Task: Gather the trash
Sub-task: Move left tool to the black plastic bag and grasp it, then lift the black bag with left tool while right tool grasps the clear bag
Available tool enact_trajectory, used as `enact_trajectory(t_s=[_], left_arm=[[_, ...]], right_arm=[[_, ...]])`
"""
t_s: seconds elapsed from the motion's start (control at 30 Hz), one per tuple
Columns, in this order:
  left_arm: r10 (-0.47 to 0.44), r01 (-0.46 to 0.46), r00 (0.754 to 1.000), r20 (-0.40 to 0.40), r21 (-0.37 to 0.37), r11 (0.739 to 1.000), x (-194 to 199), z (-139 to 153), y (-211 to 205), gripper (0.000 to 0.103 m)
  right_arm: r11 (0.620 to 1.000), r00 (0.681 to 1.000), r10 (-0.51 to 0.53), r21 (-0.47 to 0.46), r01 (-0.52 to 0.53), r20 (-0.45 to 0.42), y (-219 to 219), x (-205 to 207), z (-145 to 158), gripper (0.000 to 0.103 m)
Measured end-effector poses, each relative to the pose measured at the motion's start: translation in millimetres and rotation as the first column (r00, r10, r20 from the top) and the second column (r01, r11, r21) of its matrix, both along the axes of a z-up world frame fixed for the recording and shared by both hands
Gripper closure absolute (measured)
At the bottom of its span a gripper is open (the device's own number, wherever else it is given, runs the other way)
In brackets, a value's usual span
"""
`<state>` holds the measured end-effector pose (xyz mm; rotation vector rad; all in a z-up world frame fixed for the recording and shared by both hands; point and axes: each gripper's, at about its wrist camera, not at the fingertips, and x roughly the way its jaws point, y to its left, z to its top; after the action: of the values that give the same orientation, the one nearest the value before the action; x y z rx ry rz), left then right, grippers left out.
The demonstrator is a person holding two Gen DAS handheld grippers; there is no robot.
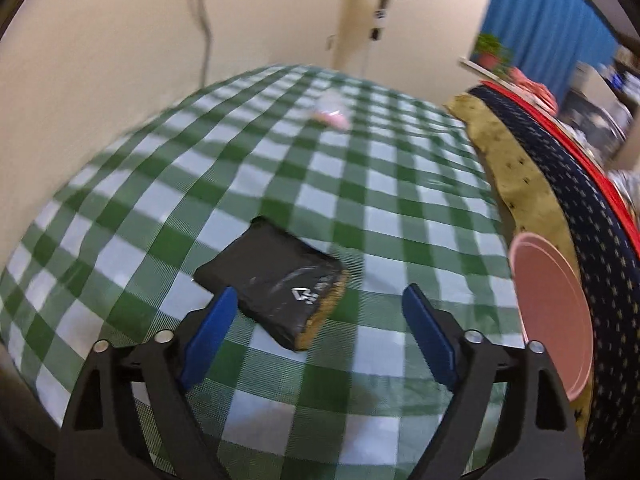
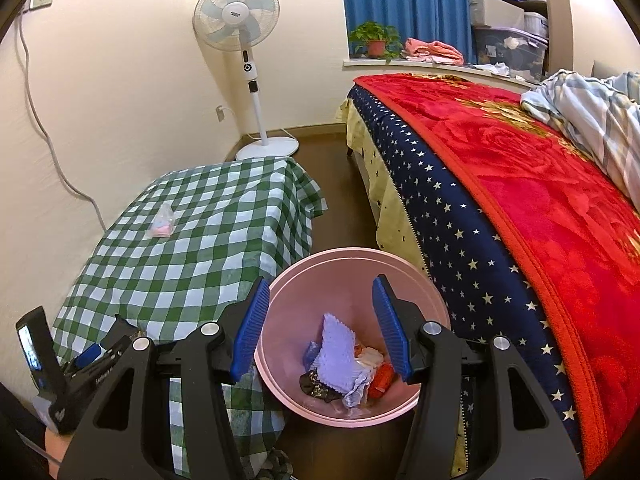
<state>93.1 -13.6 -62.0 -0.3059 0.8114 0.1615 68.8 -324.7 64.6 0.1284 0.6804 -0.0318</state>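
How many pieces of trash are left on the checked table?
2: a black packet near the open left gripper, and a clear pink-tinted wrapper farther along the table. None seem hidden.

Right gripper (image 2: 318, 294) open over pink bin (image 2: 400, 266) (wrappers (image 2: 338, 354) inside), checked table (image 2: 180, 256) beside

Beyond the left gripper's fingers (image 1: 224, 308), the far half of the checked cloth (image 1: 280, 152) and a pink wrapper (image 1: 332, 114) are smeared by motion blur; what the wrapper is cannot be told. To the right of those fingers, the pink bin (image 1: 552, 316) shows only one curved side. Between the right gripper's fingers (image 2: 252, 328), the bin's trash (image 2: 344, 364) is a jumble, its items unclear.
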Motion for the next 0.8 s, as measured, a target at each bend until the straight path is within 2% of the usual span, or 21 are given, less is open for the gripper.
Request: enact_trajectory(t_s=[0.07,0.2,0.3,0.43,0.6,0.7,0.8], left_arm=[[0.046,-0.046,0.999,-0.016,-0.018,0.999,4.1,-4.4,7.0,0.013],[0.113,-0.117,0.991,-0.07,-0.053,0.992,14.3,-14.3,14.8,0.013],[0.149,-0.155,0.983,-0.107,-0.051,0.987,23.6,-20.3,16.4,0.012],[0.155,-0.156,0.977,-0.144,0.004,0.988,36.4,-22.5,8.0,0.008],[0.155,-0.133,0.968,-0.199,0.121,0.984,52.6,-28.7,-4.6,0.008],[0.158,-0.13,0.967,-0.199,0.144,0.981,52.7,-28.1,-6.1,0.008],[0.16,-0.134,0.97,-0.181,0.149,0.98,49.5,-24.6,-4.0,0.02]], right_arm=[[1.0,1.0,0.002,0.0,-0.002,-0.003,0.0,0.1,-0.4,0.049],[1.0,1.0,0.005,0.0,-0.005,-0.01,0.3,0.6,-2.2,0.049],[1.0,1.0,0.008,-0.002,-0.008,-0.015,1.3,1.9,-3.9,0.049],[1.0,0.999,0.017,-0.012,-0.018,-0.027,5.0,5.5,-7.3,0.049],[0.999,0.999,0.027,-0.022,-0.027,-0.04,8.5,9.9,-10.9,0.049],[0.999,0.999,0.028,-0.022,-0.029,-0.046,10.9,13.2,-12.7,0.049],[0.999,0.998,0.033,-0.01,-0.034,-0.052,14.9,17.6,-14.1,0.049]])
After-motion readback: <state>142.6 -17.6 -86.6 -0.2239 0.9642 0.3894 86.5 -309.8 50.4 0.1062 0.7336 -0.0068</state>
